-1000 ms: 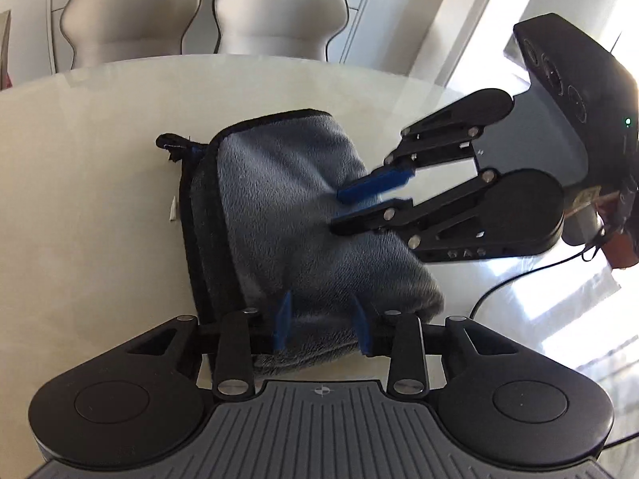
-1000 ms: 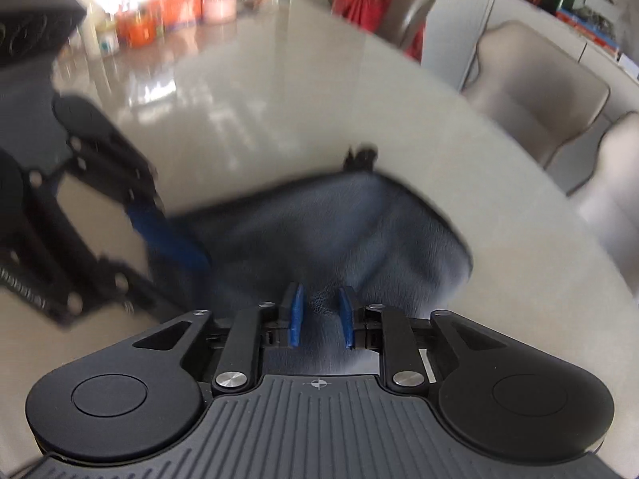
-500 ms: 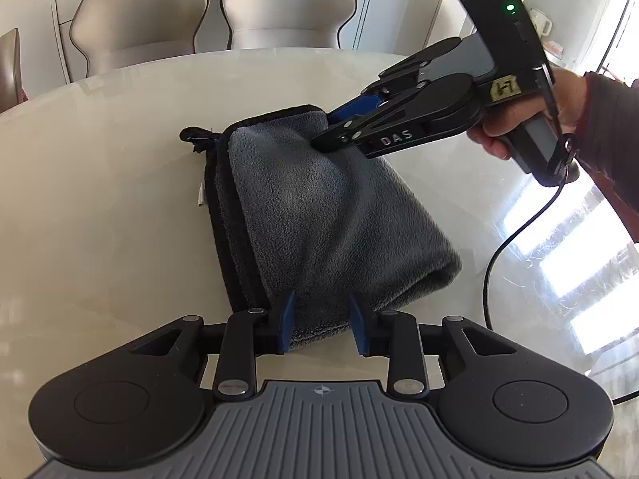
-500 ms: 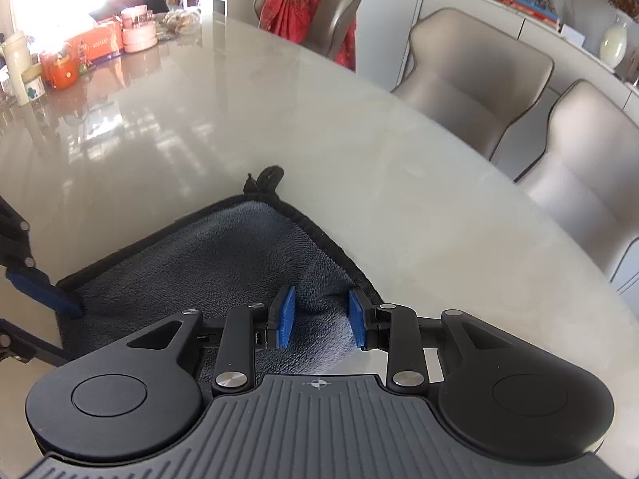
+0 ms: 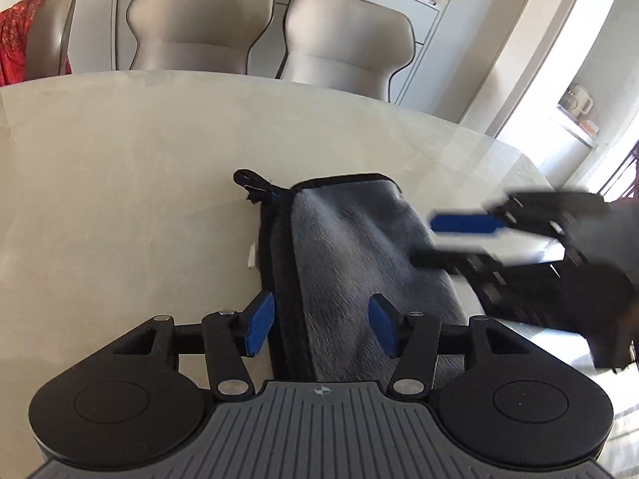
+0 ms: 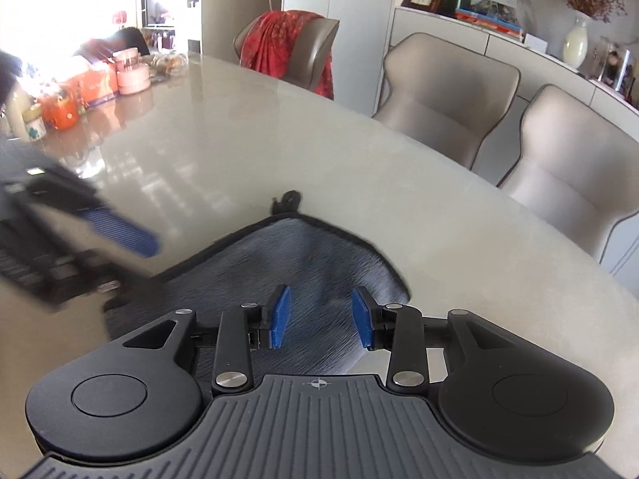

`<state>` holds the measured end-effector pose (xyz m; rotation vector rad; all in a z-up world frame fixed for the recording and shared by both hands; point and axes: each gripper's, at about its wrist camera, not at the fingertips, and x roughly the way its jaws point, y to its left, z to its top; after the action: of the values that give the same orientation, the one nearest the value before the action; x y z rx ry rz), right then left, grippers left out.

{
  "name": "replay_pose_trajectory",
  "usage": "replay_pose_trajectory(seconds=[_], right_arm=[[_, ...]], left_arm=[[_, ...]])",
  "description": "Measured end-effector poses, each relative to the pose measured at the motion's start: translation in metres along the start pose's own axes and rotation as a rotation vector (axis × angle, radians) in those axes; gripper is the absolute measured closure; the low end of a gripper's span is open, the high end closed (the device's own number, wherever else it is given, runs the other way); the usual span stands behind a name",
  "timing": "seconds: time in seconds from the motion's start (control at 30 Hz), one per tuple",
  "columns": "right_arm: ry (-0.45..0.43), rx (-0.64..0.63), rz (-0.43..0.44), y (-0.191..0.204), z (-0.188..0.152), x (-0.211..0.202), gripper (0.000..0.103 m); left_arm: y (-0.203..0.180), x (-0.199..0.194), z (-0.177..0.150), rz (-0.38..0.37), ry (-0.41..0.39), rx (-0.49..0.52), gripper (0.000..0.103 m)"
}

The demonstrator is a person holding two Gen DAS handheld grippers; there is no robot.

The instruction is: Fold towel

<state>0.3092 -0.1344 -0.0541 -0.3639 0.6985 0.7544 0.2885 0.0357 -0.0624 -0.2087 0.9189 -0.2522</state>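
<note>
Here both hand-held grippers, left [image 5: 321,329] and right [image 6: 321,317], gape over the towel [image 5: 359,263], seemingly untouched.

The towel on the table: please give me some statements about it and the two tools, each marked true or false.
1. The towel lies folded on the table. True.
2. The left tool clamps the towel. False: its pads stand apart, clear of the cloth, having just opened.
3. A red cloth hangs over a chair. True.
4. The towel is white. False: it is grey with a black edge.
5. The right tool is open. True.
</note>
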Motion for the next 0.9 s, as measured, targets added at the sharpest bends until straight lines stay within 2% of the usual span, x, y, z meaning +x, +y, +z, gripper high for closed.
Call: replay_pose_trajectory(seconds=[0.2, 0.33, 0.47, 0.77, 0.9], right_arm=[[0.015, 0.041, 0.01, 0.027, -0.024, -0.022, 0.066], [0.031, 0.051, 0.014, 0.04, -0.033, -0.025, 0.063], [0.036, 0.062, 0.003, 0.045, -0.036, -0.024, 0.059], [0.041, 0.046, -0.004, 0.053, -0.04, -0.023, 0.054], [0.041, 0.042, -0.005, 0.054, -0.04, -0.023, 0.053]], left_arm=[[0.011, 0.022, 0.012, -0.067, 0.035, -0.052, 0.049], [0.011, 0.028, 0.012, -0.069, 0.05, -0.062, 0.051], [0.017, 0.032, 0.013, -0.089, 0.064, -0.1, 0.06], [0.034, 0.039, 0.015, -0.111, 0.09, -0.186, 0.088], [0.027, 0.029, 0.014, -0.096, 0.067, -0.163, 0.093]])
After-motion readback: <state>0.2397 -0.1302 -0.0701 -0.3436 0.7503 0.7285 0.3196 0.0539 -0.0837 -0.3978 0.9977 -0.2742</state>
